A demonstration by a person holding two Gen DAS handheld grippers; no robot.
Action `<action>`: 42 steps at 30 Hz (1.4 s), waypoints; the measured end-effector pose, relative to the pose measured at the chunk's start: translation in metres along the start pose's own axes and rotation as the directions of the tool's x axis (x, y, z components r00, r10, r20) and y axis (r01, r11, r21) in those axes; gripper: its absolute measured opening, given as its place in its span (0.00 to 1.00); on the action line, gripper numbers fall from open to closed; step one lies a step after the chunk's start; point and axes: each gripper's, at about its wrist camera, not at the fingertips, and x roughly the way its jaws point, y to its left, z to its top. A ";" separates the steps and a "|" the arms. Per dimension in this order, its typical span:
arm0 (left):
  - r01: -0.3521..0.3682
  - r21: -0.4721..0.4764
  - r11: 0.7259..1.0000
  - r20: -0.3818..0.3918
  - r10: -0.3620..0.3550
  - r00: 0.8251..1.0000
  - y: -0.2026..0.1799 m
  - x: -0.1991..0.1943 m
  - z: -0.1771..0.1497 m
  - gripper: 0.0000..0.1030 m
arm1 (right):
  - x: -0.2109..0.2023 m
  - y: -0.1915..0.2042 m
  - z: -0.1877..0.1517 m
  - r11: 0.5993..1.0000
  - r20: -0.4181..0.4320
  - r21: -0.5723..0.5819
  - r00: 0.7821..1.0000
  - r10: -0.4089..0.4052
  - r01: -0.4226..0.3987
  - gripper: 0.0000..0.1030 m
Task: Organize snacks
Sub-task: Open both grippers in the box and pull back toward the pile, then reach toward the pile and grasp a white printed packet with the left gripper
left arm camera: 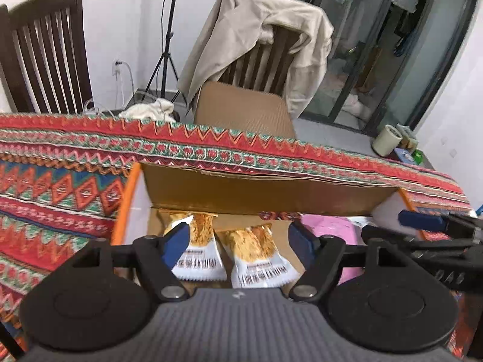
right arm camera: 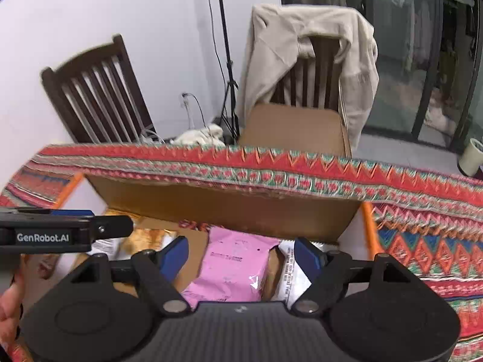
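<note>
Claw state first, from the left wrist view: the left claw [left arm camera: 238, 241] stood wide apart and gripped nothing, hanging over an open cardboard box [left arm camera: 265, 191] on the patterned surface [left arm camera: 60, 187]. Two white-and-orange snack packets [left arm camera: 199, 250] lay side by side on the box floor below its blue pads, with one pink packet [left arm camera: 332, 229] to their right. From the right wrist view, the right claw [right arm camera: 241, 253] was likewise spread and empty, above that single pink packet [right arm camera: 232, 265] in the same box [right arm camera: 229, 208]; a white wrapper [right arm camera: 294, 274] lay just beside it. Whether either claw touched a packet could not be told.
</note>
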 end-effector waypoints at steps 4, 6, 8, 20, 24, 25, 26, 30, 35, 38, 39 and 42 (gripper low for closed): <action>0.027 0.106 0.994 0.046 -0.032 0.998 -0.008 -0.066 -0.026 0.81 | -0.058 -0.003 -0.008 1.000 0.076 -0.023 0.997 0.011 -0.010 0.83; 0.027 0.146 0.989 0.078 -0.039 0.996 -0.011 -0.103 -0.044 0.88 | -0.092 -0.007 -0.016 0.999 0.117 -0.042 0.993 0.024 -0.019 0.84; 0.015 0.162 0.987 0.123 -0.036 0.992 -0.011 -0.139 -0.061 0.96 | -0.126 -0.012 -0.029 0.998 0.155 -0.043 0.987 0.043 -0.037 0.86; -0.077 0.189 0.979 0.403 -0.006 0.915 -0.017 -0.312 -0.223 1.00 | -0.314 -0.003 -0.176 0.992 0.403 -0.122 0.915 0.020 0.032 1.00; -0.103 0.161 0.982 0.436 0.023 0.900 -0.021 -0.339 -0.281 1.00 | -0.351 0.014 -0.234 0.983 0.444 -0.167 0.896 0.008 0.074 1.00; -0.098 0.151 0.984 0.432 0.024 0.902 -0.021 -0.343 -0.293 1.00 | -0.357 0.019 -0.248 0.983 0.449 -0.168 0.894 0.006 0.078 1.00; -0.097 0.145 0.985 0.427 0.026 0.904 -0.023 -0.345 -0.303 1.00 | -0.361 0.023 -0.260 0.982 0.449 -0.172 0.894 0.004 0.082 1.00; -0.129 0.107 0.986 0.411 0.074 0.909 -0.029 -0.352 -0.350 1.00 | -0.373 0.041 -0.317 0.981 0.447 -0.166 0.894 -0.018 0.103 1.00; -0.101 0.075 0.992 0.308 0.073 0.949 -0.031 -0.346 -0.392 1.00 | -0.363 0.051 -0.381 0.993 0.365 -0.110 0.931 0.010 0.033 1.00; -0.128 0.078 0.989 0.277 0.102 0.956 -0.032 -0.341 -0.400 1.00 | -0.351 0.053 -0.405 0.994 0.305 -0.104 0.952 -0.009 0.043 1.00; -0.131 0.077 0.988 0.279 0.105 0.955 -0.032 -0.342 -0.401 1.00 | -0.349 0.053 -0.409 0.993 0.294 -0.103 0.955 -0.029 0.062 1.00; -0.122 0.057 0.991 0.290 0.101 0.952 -0.032 -0.343 -0.400 1.00 | -0.352 0.049 -0.416 0.992 0.298 -0.088 0.953 -0.056 0.086 1.00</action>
